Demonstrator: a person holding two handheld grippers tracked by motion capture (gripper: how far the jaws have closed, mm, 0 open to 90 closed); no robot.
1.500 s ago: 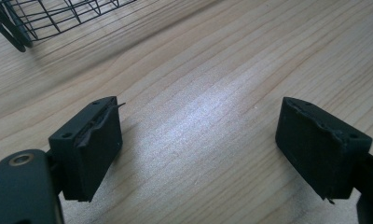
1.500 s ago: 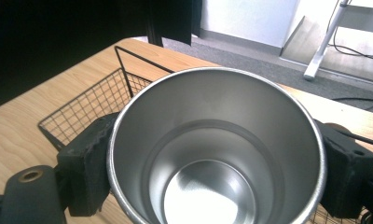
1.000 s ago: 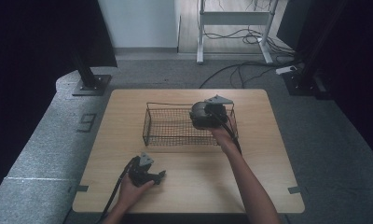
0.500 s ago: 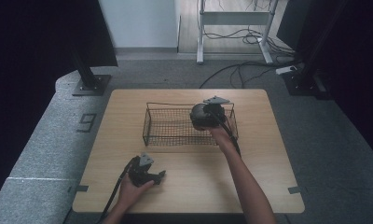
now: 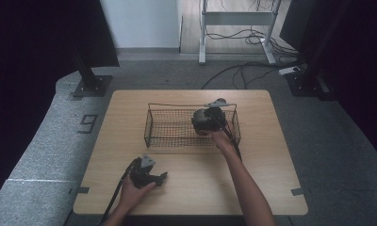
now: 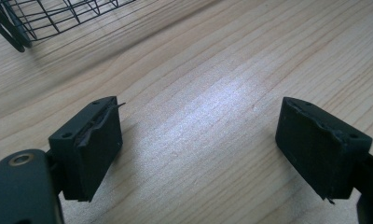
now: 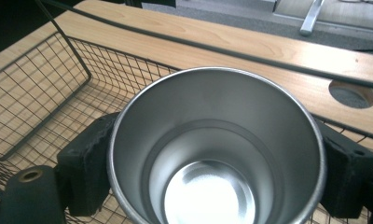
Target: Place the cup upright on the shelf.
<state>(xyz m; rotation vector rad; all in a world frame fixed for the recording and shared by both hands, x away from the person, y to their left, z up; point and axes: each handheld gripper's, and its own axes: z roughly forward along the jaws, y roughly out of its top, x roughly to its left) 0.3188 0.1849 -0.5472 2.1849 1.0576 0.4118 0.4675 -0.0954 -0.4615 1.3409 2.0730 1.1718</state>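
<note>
A shiny steel cup [image 7: 212, 154] stands upright between my right gripper's [image 7: 217, 163] black pads [image 7: 89, 158], mouth up and empty. My right gripper [image 5: 204, 123] is shut on the cup [image 5: 199, 115] and holds it inside the right part of a black wire basket [image 5: 151, 129] in the middle of the wooden table. My left gripper [image 5: 161, 177] rests low near the table's front left. Its jaws stand wide apart over bare wood in the left gripper view [image 6: 198, 135], with nothing between them.
One corner of the basket [image 6: 58, 18] lies ahead and to the left of my left gripper. The basket's mesh floor [image 7: 35, 79] spreads left of the cup. A round hole [image 7: 352, 93] sits in the tabletop [image 5: 266, 155] beyond the basket. Cables and a stand lie on the floor behind the table.
My right gripper has shifted slightly toward the person's side with the cup, staying in the basket. The left gripper has not moved.
</note>
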